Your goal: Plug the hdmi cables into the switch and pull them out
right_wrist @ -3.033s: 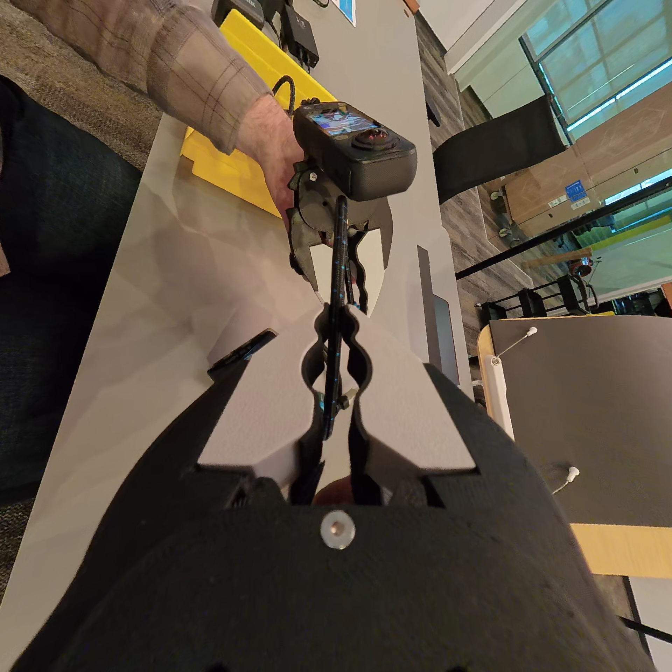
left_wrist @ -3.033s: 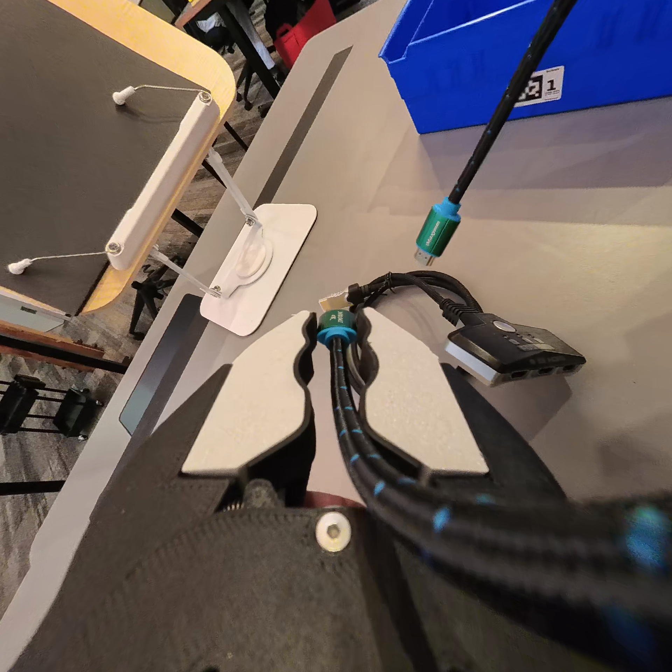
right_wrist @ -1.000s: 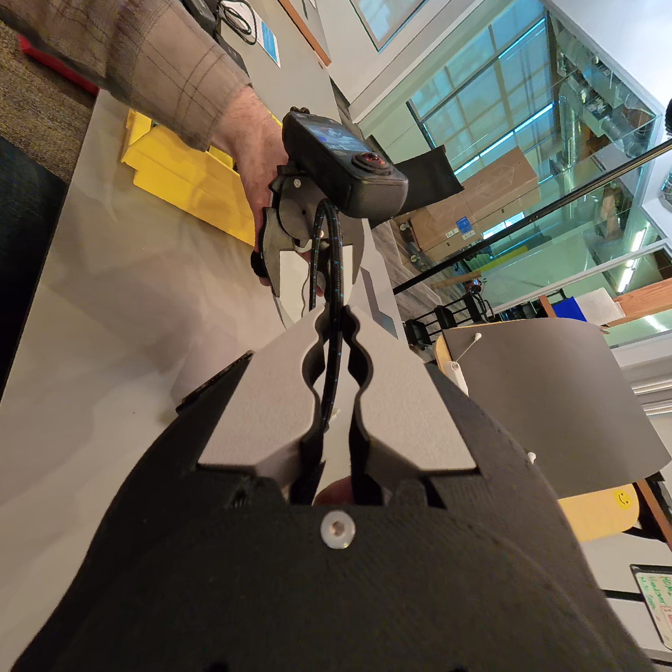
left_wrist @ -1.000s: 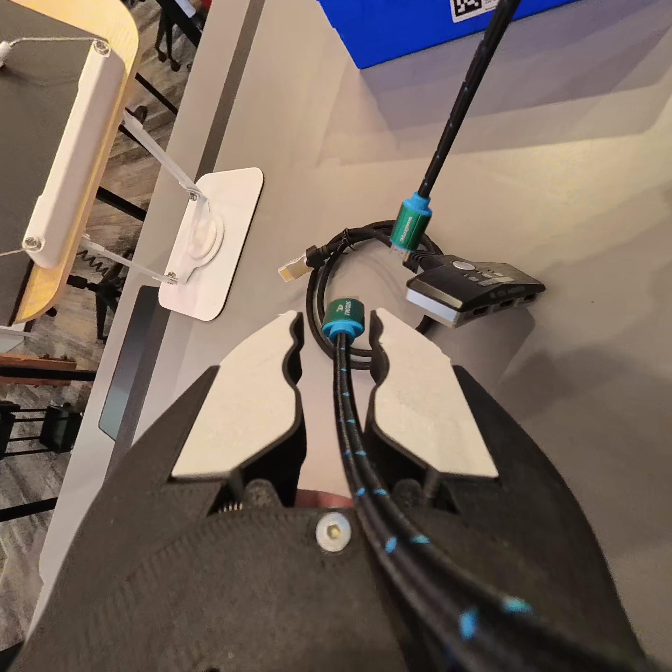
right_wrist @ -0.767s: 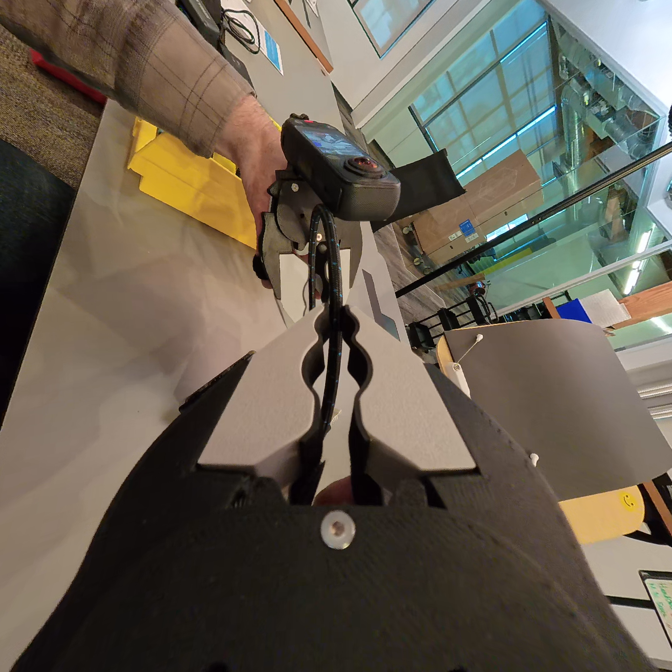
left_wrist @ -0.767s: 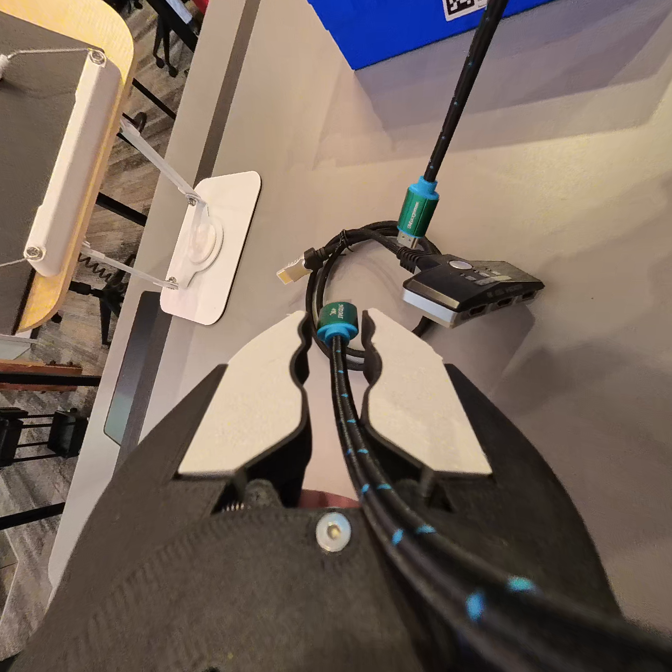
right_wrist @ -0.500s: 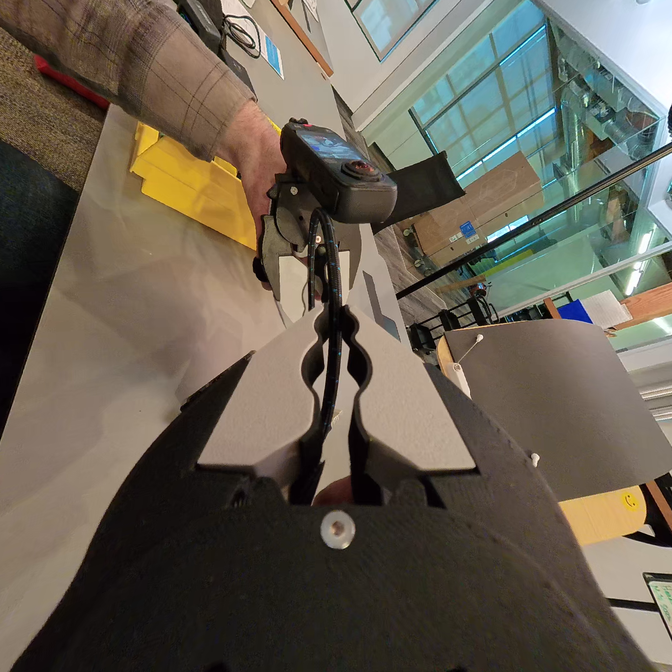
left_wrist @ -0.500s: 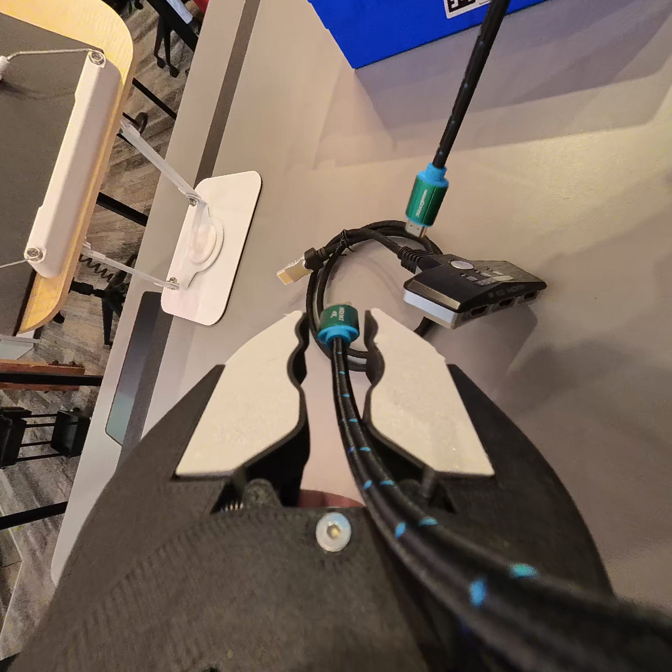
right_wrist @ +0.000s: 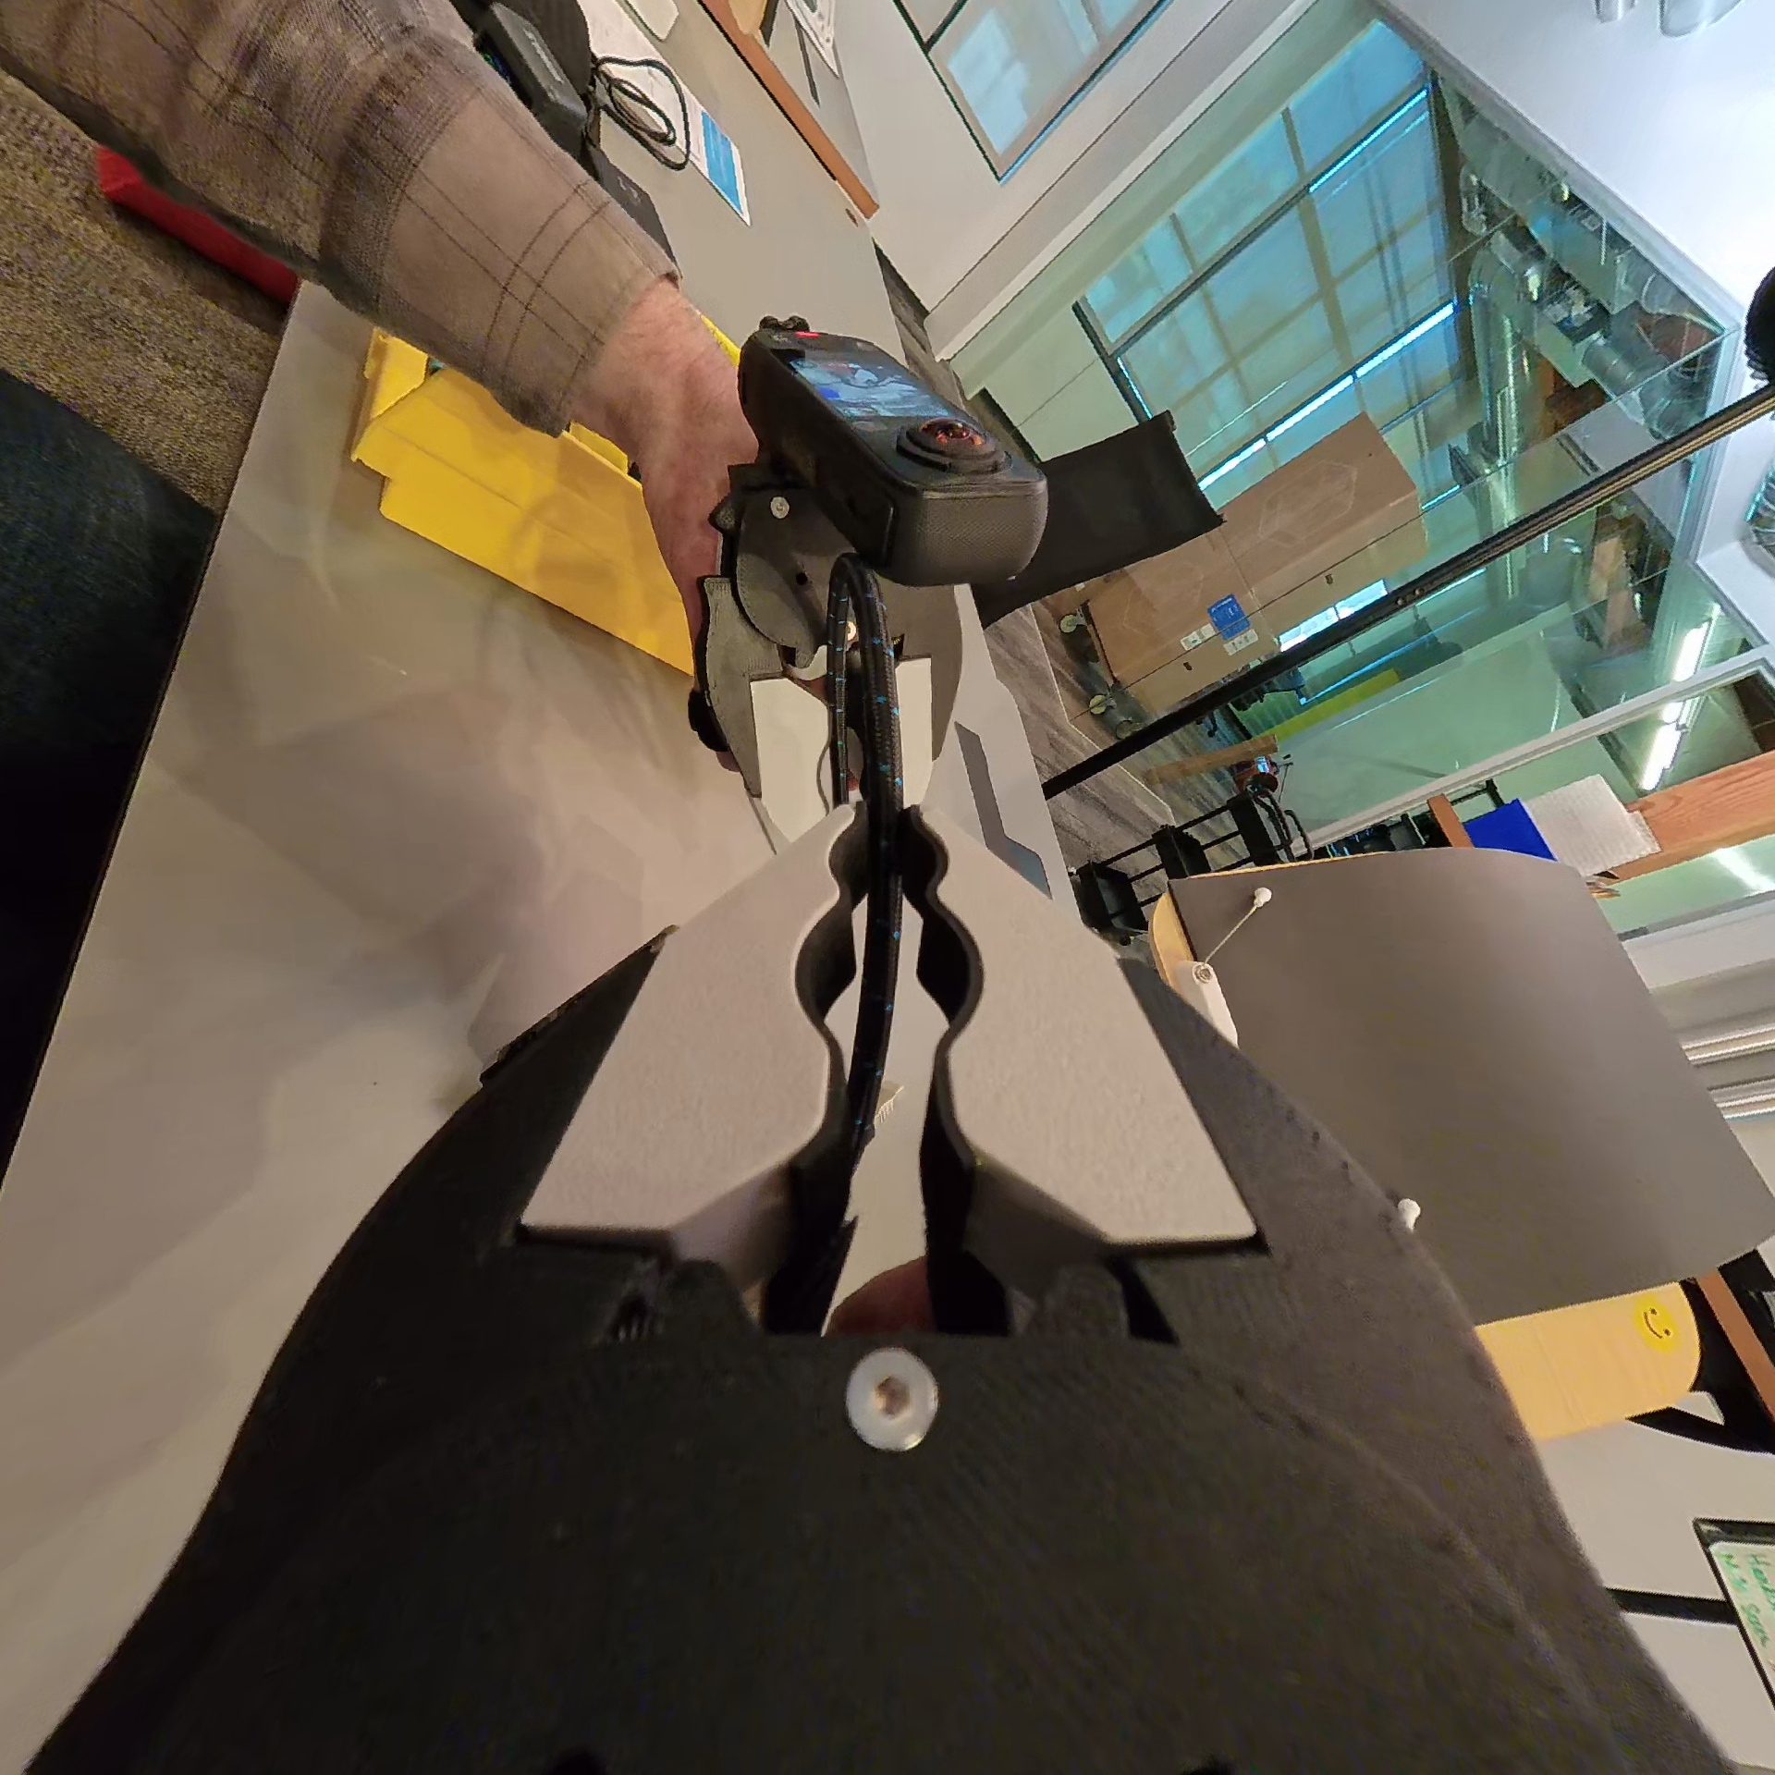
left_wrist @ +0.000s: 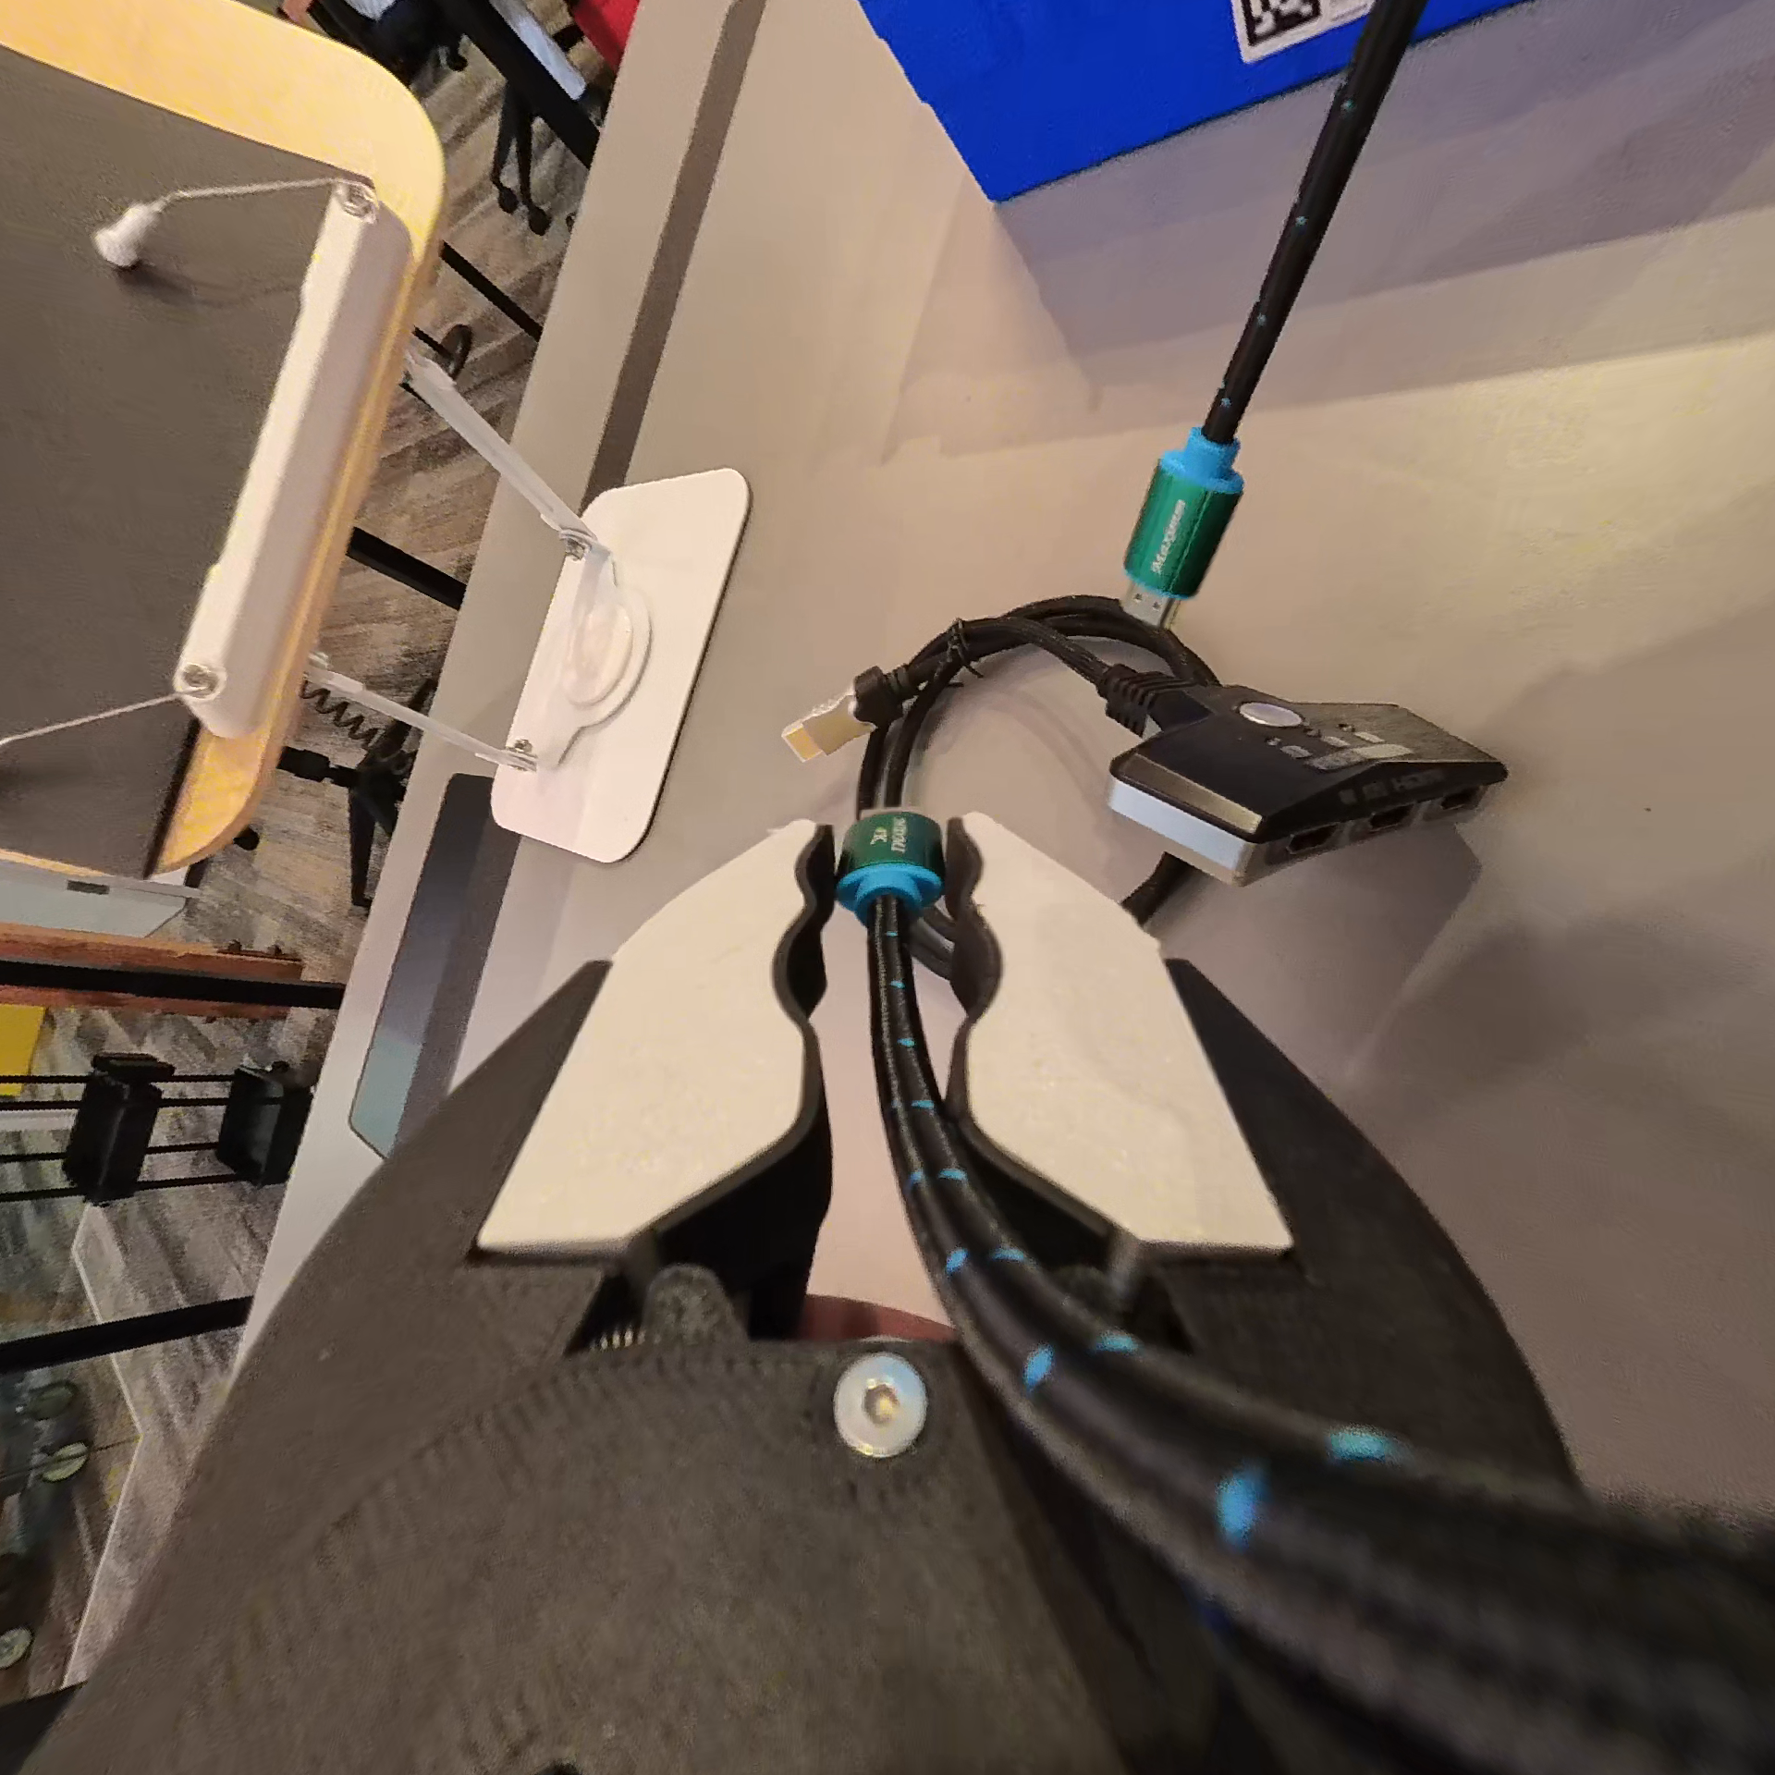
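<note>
My left gripper (left_wrist: 888,845) is shut on a green HDMI plug (left_wrist: 891,845) with a blue collar, low over the grey table (left_wrist: 1441,1009). Its black braided cable (left_wrist: 922,1105) runs back between the fingers. The black HDMI switch (left_wrist: 1297,778) lies just ahead to the right, its ports empty. A second green plug (left_wrist: 1181,538) hangs on its cable just above the switch's coiled lead (left_wrist: 1009,624), apart from the ports. My right gripper (right_wrist: 879,845) is shut on a braided cable (right_wrist: 874,960) that runs towards the left gripper (right_wrist: 826,711), held in a hand.
A blue box (left_wrist: 1057,86) stands behind the switch. A white stand base (left_wrist: 624,663) sits near the table's left edge, with a chair (left_wrist: 144,432) beyond it. Yellow folded card (right_wrist: 519,519) lies on the table behind the left gripper. Across from one pair of fingers to the other is roughly 15 centimetres.
The hanging green plug has lifted up and slightly right, away from the switch's lead. The left gripper's plug sits a little deeper between its fingertips.
</note>
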`<action>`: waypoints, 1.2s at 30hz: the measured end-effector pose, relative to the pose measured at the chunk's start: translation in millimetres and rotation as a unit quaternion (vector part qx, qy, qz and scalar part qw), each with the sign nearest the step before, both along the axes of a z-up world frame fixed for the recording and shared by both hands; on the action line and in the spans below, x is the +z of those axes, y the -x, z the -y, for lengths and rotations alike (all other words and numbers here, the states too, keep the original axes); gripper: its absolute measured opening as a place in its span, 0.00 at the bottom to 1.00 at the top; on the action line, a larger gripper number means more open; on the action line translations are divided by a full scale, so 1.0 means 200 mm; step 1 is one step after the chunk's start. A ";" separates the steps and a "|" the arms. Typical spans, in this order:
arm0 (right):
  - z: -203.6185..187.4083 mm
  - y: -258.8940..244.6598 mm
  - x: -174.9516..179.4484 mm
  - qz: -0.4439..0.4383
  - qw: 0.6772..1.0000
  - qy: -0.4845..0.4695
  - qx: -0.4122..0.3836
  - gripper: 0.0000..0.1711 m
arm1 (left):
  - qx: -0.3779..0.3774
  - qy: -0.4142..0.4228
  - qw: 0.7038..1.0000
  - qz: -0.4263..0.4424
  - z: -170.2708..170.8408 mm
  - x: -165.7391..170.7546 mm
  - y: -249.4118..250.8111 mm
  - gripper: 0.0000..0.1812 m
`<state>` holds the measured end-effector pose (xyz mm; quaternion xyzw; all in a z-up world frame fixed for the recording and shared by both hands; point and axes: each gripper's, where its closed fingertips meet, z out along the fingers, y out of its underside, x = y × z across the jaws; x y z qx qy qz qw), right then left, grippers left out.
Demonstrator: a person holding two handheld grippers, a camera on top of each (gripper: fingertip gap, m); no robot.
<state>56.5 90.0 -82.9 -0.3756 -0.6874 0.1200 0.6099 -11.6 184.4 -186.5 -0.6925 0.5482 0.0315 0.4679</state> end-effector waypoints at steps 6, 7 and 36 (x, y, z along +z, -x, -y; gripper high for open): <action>0.00 0.00 0.02 -0.014 1.000 -0.012 -0.002 0.02 | 0.017 -0.027 0.999 0.026 -0.03 0.08 0.02 0.12; 0.00 0.01 0.02 -0.015 1.000 -0.015 -0.004 0.02 | 0.023 -0.034 0.999 0.029 -0.04 0.10 0.02 0.12; -0.14 -0.19 -0.11 0.031 0.990 0.130 -0.048 0.42 | 0.077 -0.062 0.986 0.131 -0.12 0.34 0.22 0.12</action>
